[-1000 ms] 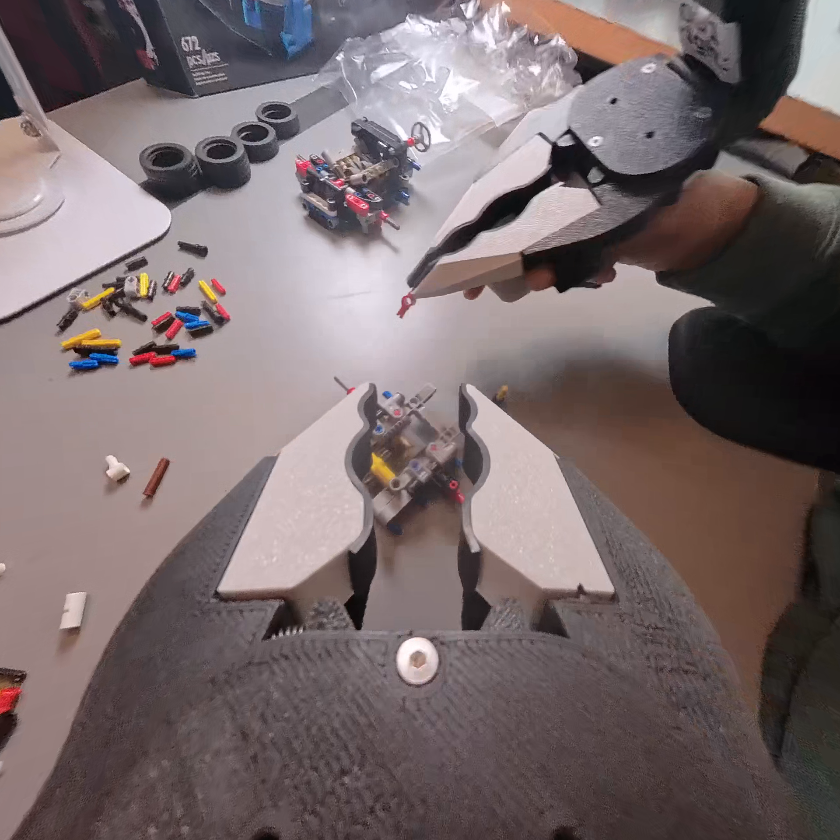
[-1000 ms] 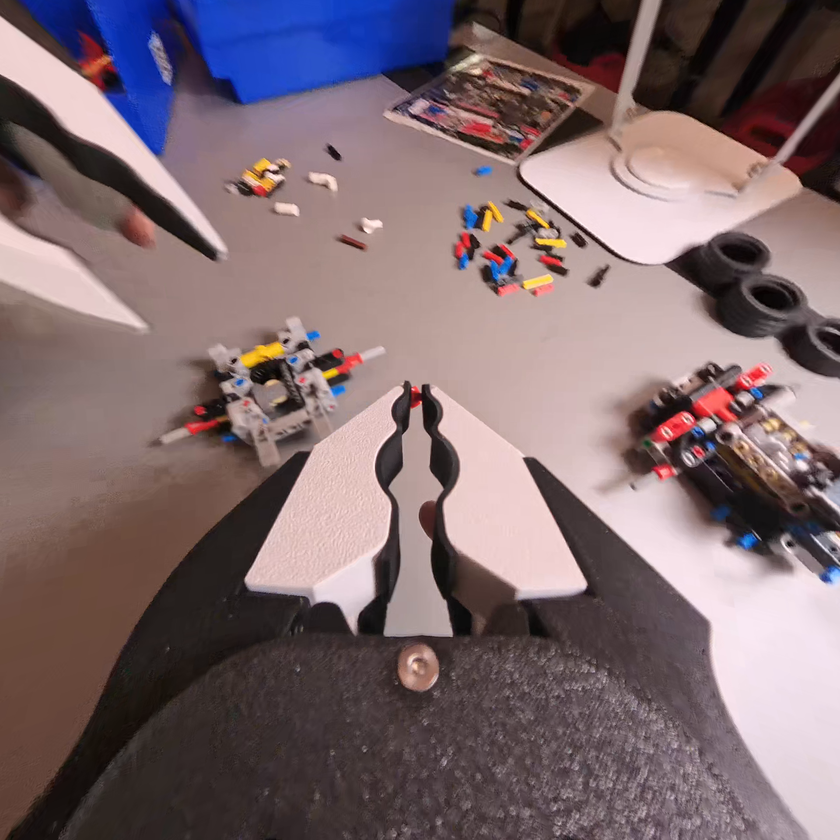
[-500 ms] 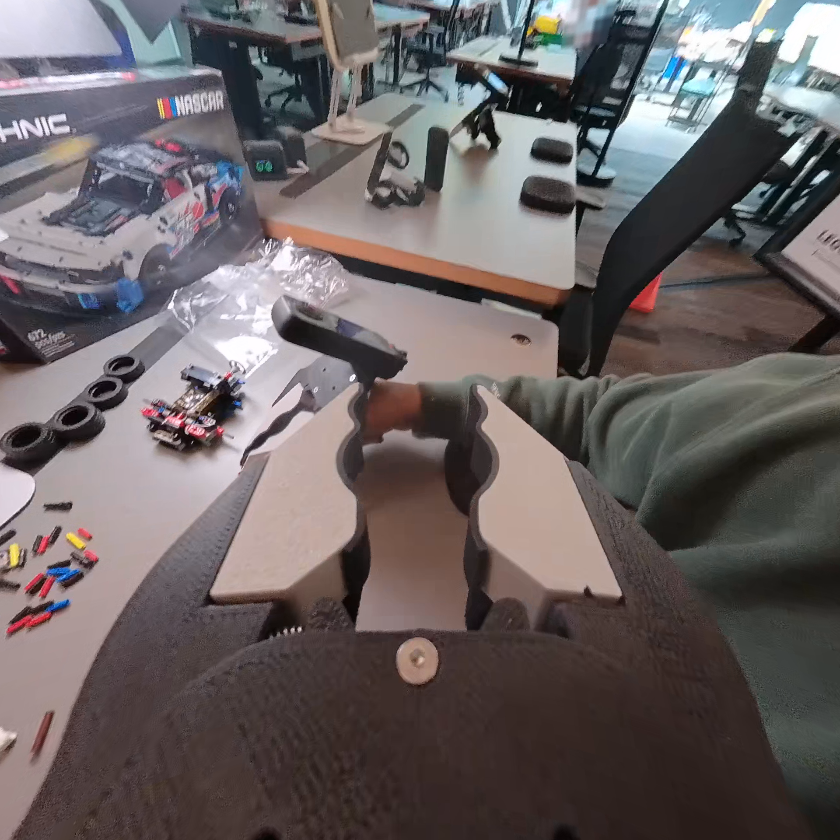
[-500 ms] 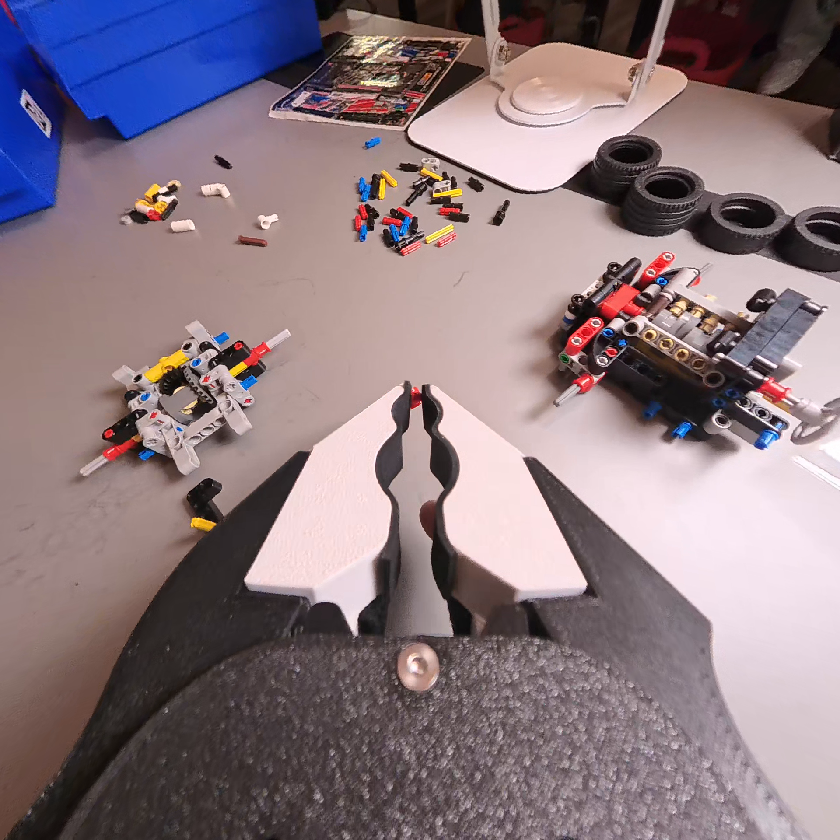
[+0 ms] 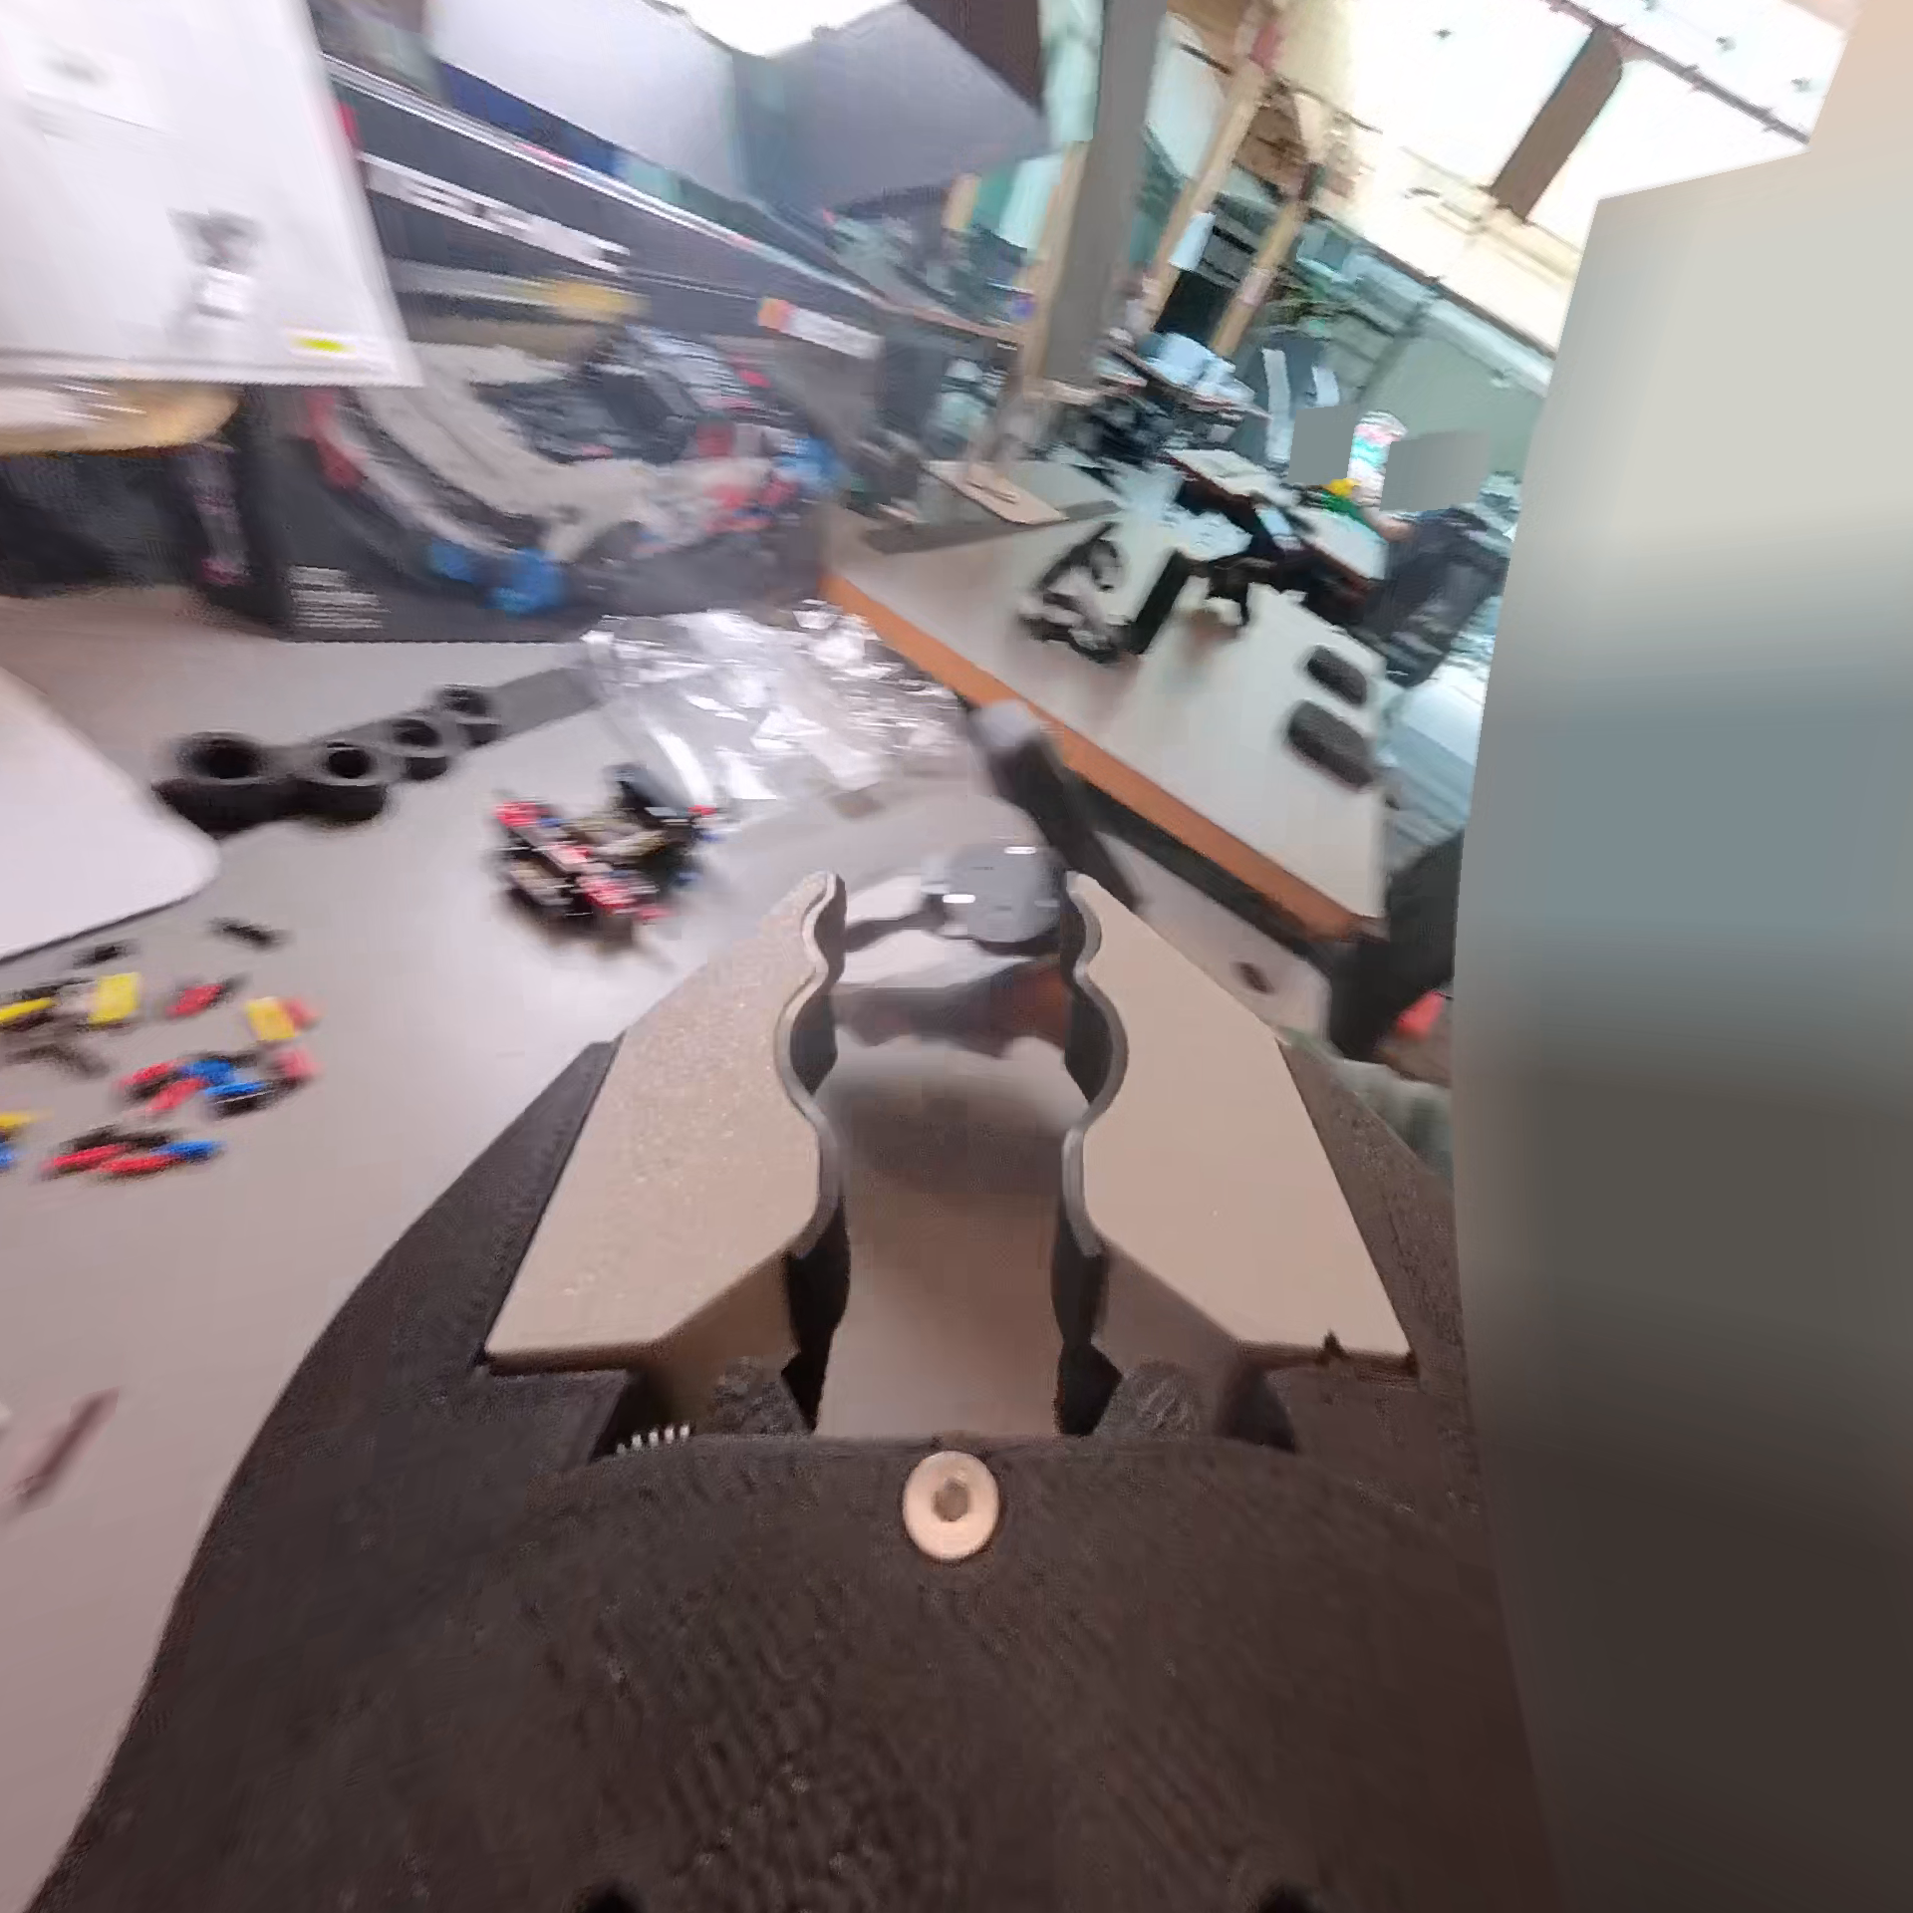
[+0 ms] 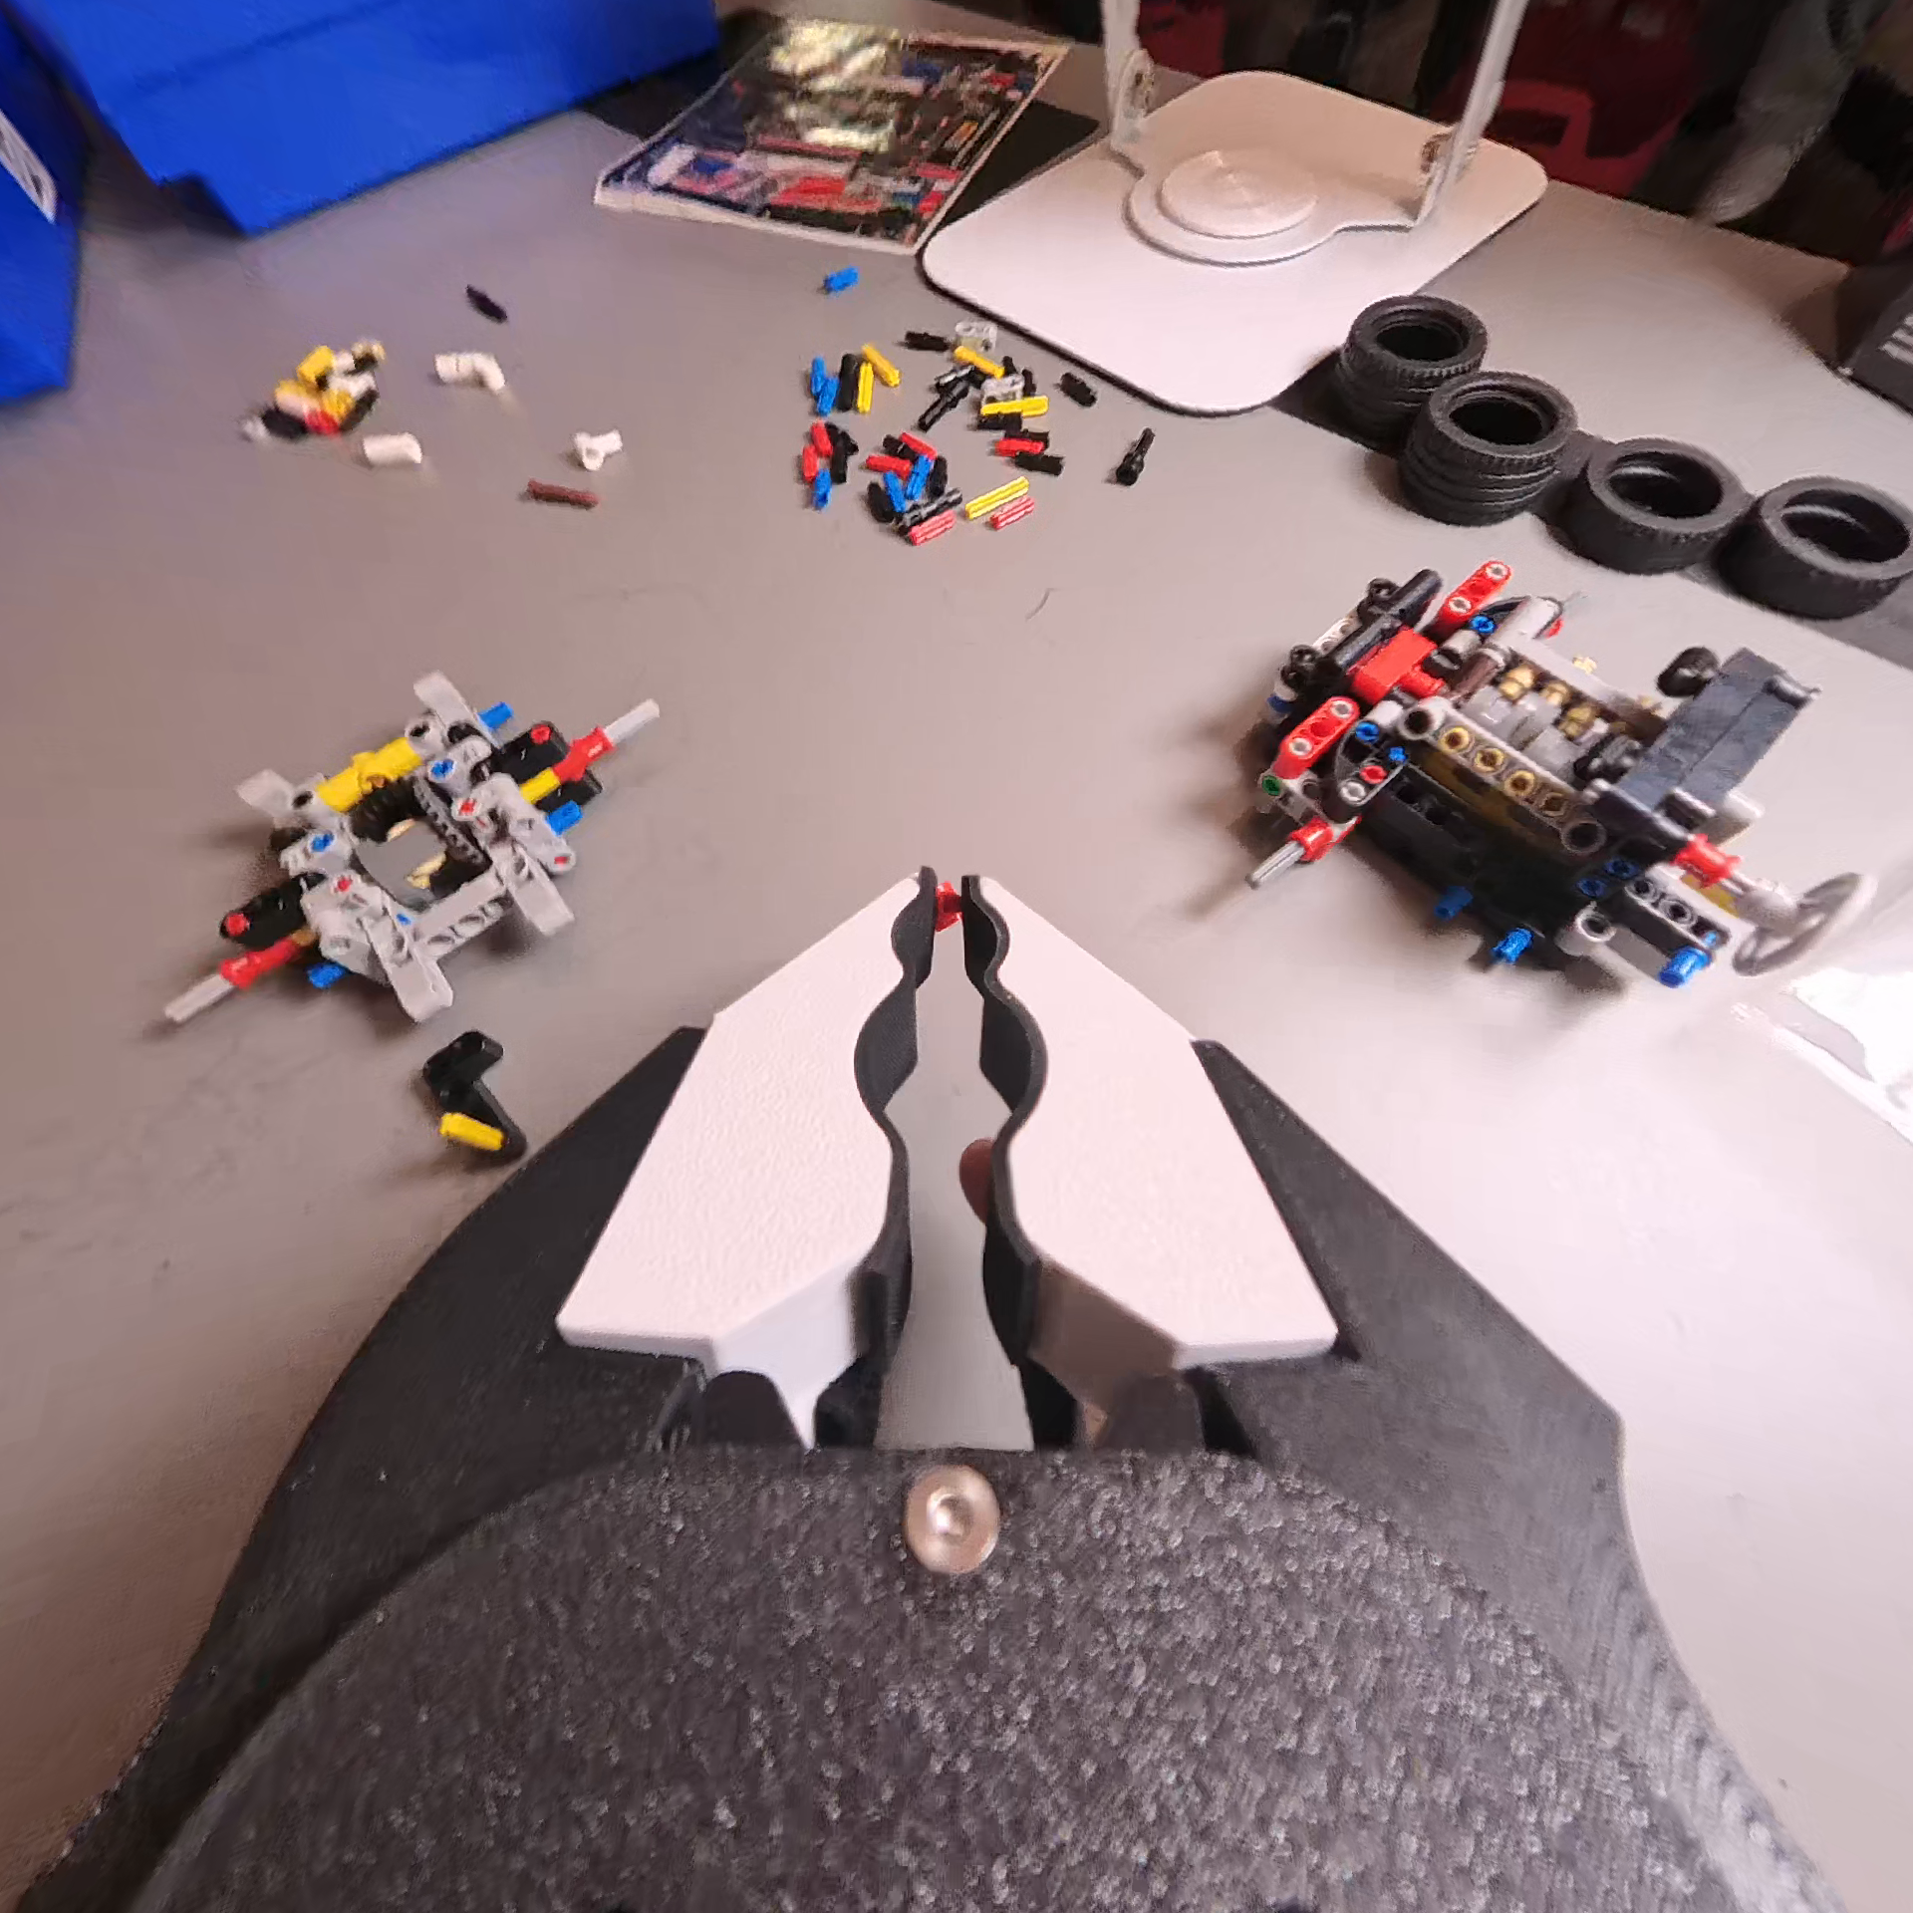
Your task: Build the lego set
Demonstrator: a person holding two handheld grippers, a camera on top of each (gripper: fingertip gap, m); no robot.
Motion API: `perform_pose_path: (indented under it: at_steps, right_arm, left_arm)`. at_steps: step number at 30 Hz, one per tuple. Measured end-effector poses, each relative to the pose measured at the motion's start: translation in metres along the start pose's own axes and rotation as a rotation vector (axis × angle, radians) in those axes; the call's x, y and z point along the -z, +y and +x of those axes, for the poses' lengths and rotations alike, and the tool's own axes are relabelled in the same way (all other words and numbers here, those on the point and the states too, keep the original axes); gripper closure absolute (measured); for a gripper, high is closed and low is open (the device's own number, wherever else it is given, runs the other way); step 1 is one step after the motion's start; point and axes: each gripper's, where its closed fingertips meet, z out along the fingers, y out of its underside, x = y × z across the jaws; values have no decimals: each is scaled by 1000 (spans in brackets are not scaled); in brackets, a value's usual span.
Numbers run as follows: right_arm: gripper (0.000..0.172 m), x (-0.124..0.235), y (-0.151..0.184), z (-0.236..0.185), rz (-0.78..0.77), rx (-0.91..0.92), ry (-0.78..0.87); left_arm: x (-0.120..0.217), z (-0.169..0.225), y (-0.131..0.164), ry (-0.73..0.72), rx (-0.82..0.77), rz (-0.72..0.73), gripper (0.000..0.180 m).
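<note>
My right gripper is shut on a small red pin pinched at its fingertips, a little above the grey table. A small grey, yellow and black gear assembly lies to its left. A larger dark chassis assembly lies to its right. My left gripper is open and holds nothing. It is raised and tilted up over the table, in a blurred view. The right gripper's dark body shows just beyond its fingertips. The chassis also shows in the left wrist view.
Loose coloured pins lie at the back, with a white lamp base, a booklet, several black tyres and blue bins. A black angled piece with a yellow pin lies near me. A clear plastic bag and a dark box stand behind.
My left gripper has lifted from above the grey assembly and swung up, still open. My right gripper has kept the red pin and drawn back, so both assemblies now show.
</note>
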Motion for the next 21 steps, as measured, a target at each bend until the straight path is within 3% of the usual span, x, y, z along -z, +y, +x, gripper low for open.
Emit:
perform_pose_path:
  at_steps: [1, 6, 9, 16, 21]
  right_arm:
    - [168, 0, 2, -2, -17, 46, 13]
    - [168, 5, 17, -18, -138, 194, -27]
    - [168, 5, 33, -22, -223, 203, -63]
    - [155, 3, 45, -15, -264, 261, -42]
    - [150, 10, -1, -15, -6, 192, -54]
  left_arm:
    - [9, -32, 5, -98, -39, 16, 141]
    - [73, -177, 47, -577, -254, -54, 141]
    - [97, -227, 81, -697, -210, -159, 141]
    - [129, -268, 121, -816, -186, -334, 151]
    - [131, -270, 133, -790, -182, -379, 159]
